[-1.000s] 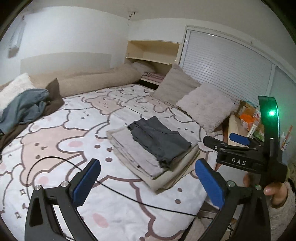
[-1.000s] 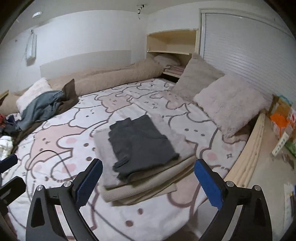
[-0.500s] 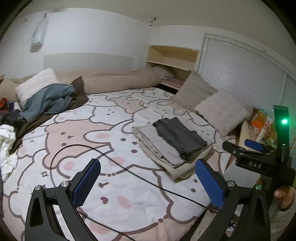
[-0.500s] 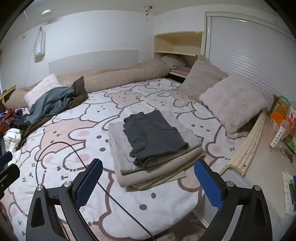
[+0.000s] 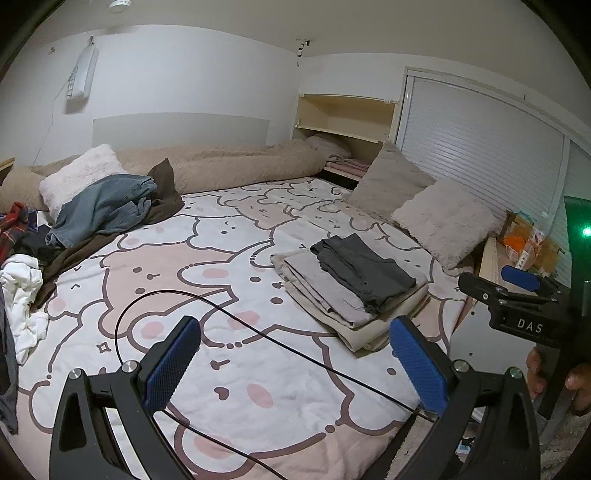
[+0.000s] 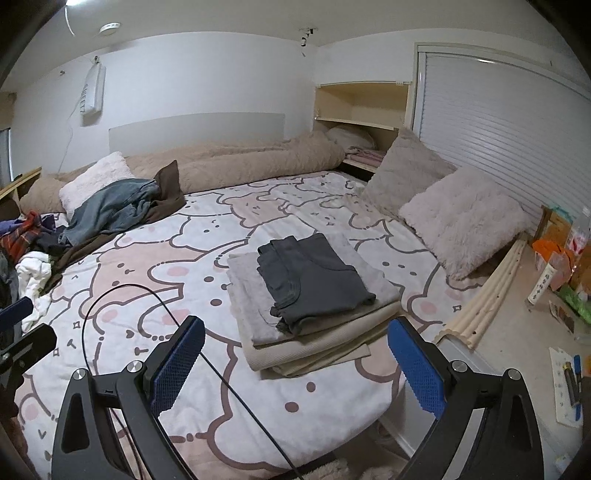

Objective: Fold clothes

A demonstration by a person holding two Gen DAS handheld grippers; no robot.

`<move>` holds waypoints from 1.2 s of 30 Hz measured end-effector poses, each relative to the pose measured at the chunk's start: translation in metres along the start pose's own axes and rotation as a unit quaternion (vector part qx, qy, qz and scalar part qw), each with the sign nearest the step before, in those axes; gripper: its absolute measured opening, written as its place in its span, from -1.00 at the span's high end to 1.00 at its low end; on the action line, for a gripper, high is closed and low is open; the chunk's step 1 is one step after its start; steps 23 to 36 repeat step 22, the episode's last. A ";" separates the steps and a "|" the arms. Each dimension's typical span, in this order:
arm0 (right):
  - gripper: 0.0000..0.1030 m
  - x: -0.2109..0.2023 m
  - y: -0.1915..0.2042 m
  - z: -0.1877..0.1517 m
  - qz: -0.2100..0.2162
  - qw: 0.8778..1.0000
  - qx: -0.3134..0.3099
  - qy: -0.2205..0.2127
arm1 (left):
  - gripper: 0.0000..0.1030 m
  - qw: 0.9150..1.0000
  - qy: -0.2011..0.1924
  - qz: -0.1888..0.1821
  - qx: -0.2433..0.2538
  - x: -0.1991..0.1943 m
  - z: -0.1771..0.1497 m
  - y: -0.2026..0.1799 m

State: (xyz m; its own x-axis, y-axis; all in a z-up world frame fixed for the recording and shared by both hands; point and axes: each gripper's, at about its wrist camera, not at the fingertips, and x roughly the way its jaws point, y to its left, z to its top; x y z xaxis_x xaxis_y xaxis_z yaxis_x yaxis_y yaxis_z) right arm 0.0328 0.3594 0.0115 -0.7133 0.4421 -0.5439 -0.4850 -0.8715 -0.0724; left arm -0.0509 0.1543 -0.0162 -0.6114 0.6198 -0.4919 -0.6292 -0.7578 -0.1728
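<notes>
Both tools wide open and empty, folded stack (image 6: 314,306) done just ahead of the right tool (image 6: 295,369); unfolded clothes pile (image 5: 29,258), jeans (image 5: 103,206) topmost, lies far forward-left across the bed (image 5: 221,369), nearer the left tool (image 5: 293,363).

Dim, cool indoor light from ceiling lamp (image 6: 110,26); soft shadows, heavy fisheye bending and dark vignette corners, sharp focus.

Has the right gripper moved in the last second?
Yes. The right gripper has backed away from the folded stack; jaws open, more bed sheet shows.
</notes>
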 end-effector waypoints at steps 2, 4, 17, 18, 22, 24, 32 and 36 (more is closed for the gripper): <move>-0.92 -0.001 0.001 0.000 0.001 1.000 -0.001 0.000 | -0.99 1.000 0.000 -0.001 -0.002 0.000 -0.001 0.000; -0.92 -0.002 0.001 0.000 0.000 1.000 -0.004 -0.001 | -0.99 1.000 0.002 -0.003 -0.003 0.000 -0.001 0.000; -0.92 -0.004 0.005 0.002 -0.004 1.000 -0.012 -0.001 | -0.99 1.000 0.003 -0.011 -0.001 -0.001 0.000 -0.001; -0.92 -0.004 0.005 0.002 -0.005 1.000 -0.012 0.000 | -0.99 1.000 0.003 -0.012 -0.001 -0.001 0.000 0.001; -0.92 -0.002 0.006 0.002 -0.004 1.000 -0.014 0.001 | -0.99 1.000 0.003 -0.012 -0.003 0.000 0.003 0.003; -0.92 -0.002 0.006 0.002 -0.004 1.000 -0.014 0.001 | -0.99 1.000 0.003 -0.012 -0.003 0.000 0.003 0.003; -0.92 -0.002 0.006 0.002 -0.004 1.000 -0.014 0.001 | -0.99 1.000 0.003 -0.012 -0.003 0.000 0.003 0.003; -0.92 -0.002 0.006 0.002 -0.004 1.000 -0.014 0.001 | -0.99 1.000 0.003 -0.012 -0.003 0.000 0.003 0.003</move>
